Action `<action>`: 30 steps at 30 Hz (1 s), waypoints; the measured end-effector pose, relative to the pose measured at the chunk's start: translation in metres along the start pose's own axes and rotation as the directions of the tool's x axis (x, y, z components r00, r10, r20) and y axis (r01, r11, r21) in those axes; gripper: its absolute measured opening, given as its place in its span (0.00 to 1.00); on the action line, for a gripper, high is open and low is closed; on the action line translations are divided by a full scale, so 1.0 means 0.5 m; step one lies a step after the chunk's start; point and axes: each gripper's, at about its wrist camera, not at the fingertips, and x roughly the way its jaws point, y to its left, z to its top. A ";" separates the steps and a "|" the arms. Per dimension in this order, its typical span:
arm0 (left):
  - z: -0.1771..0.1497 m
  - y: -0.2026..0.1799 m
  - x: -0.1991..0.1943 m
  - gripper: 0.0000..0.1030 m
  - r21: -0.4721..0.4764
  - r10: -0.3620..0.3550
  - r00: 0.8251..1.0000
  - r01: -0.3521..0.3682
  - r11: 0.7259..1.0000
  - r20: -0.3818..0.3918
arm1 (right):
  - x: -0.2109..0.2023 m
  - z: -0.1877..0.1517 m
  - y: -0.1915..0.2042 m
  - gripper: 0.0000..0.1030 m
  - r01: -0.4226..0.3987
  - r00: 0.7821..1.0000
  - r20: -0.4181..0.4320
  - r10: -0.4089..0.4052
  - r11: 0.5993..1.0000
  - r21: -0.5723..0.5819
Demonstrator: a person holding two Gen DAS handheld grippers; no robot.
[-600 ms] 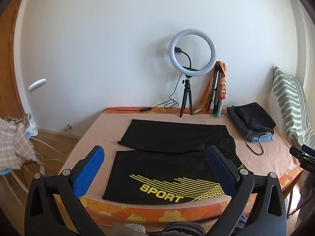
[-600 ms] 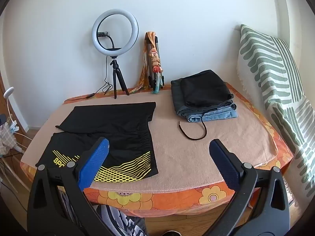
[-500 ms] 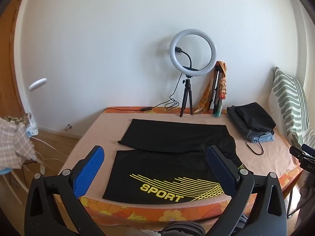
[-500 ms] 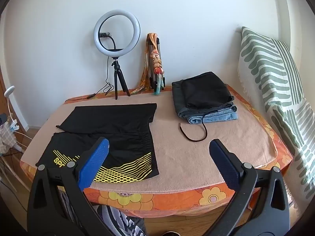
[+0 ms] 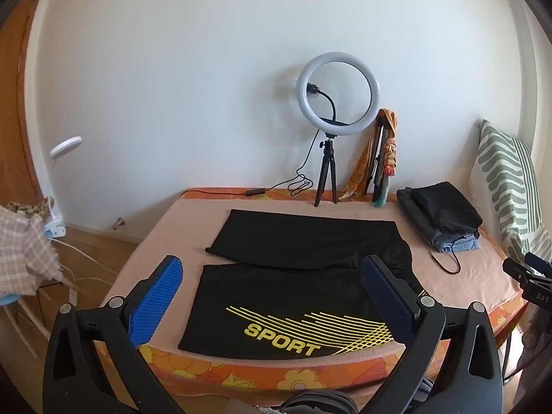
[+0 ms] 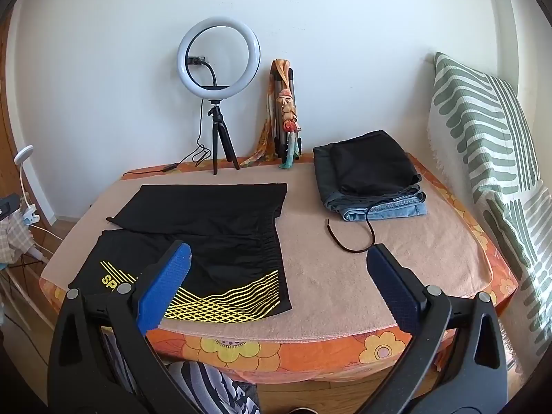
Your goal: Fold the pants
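Black sport pants (image 5: 296, 276) (image 6: 214, 227) with yellow lines and the word SPORT lie flat on the bed's peach cover (image 6: 396, 269), legs to the left, waistband to the right. My left gripper (image 5: 272, 269) hovers before the bed's near edge, facing the printed leg, its blue pads (image 5: 158, 296) wide apart and bare. My right gripper (image 6: 279, 257) hangs open too, off the near edge, facing the bare cover right of the waistband. Neither touches the cloth.
A ring light on a tripod (image 6: 217, 79) and a folded tripod with a scarf (image 6: 284, 114) stand at the wall. Folded dark clothes on jeans (image 6: 372, 179) with a loose cord (image 6: 352, 238) lie at the back right. A striped pillow (image 6: 483, 145) leans at the right.
Both views have shifted only slightly; the right wrist view has dropped a little toward the bed. The pants lie as before and both grippers stay open.
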 end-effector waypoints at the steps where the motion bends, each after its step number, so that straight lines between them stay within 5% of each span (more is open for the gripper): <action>1: 0.000 0.000 0.000 1.00 0.001 0.001 1.000 -0.001 1.000 0.000 | 0.001 -0.001 0.001 1.00 0.000 1.000 -0.001 0.000 1.000 0.000; 30: 0.009 -0.008 -0.004 1.00 0.012 -0.004 1.000 0.004 1.000 0.008 | 0.000 -0.001 0.000 1.00 -0.002 1.000 0.004 0.001 1.000 0.009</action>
